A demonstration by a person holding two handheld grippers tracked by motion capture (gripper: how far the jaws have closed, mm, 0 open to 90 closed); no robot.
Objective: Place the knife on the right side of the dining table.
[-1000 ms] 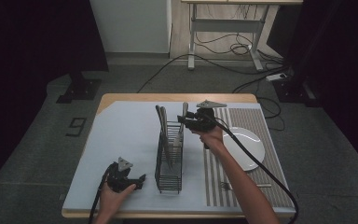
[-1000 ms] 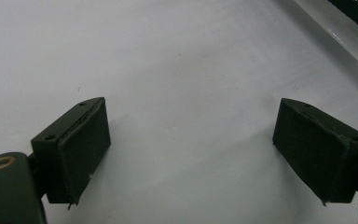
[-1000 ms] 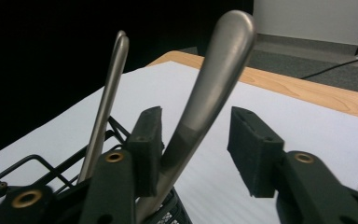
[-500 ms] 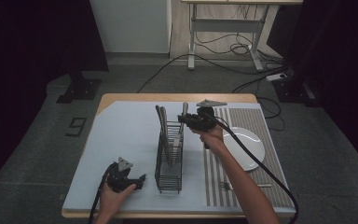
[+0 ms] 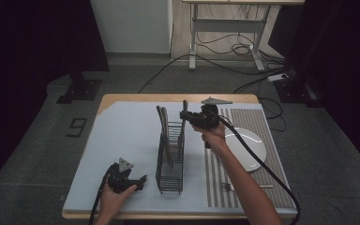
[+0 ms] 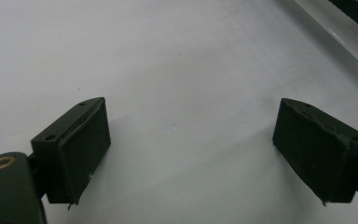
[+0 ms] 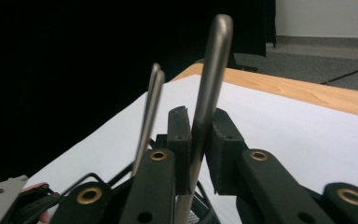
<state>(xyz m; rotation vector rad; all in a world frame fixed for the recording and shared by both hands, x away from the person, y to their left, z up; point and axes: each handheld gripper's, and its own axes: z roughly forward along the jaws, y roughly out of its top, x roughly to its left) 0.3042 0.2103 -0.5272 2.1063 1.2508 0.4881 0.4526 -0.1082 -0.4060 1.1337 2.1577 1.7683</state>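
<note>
On the table (image 5: 122, 101), under a pale sheet, I see a black wire rack (image 5: 169, 161) standing at the middle, long steel handles upright in it. A white plate (image 5: 253, 147) lies right of it on the striped mat (image 5: 262, 126). My right gripper (image 7: 198, 140) has just been closing and now clamps one upright handle (image 7: 209, 88) at the rack's far end; two thinner handles (image 7: 150, 107) stand beside it. My left gripper (image 6: 191, 140) rests near the rack's front, jaws apart, nothing between.
</note>
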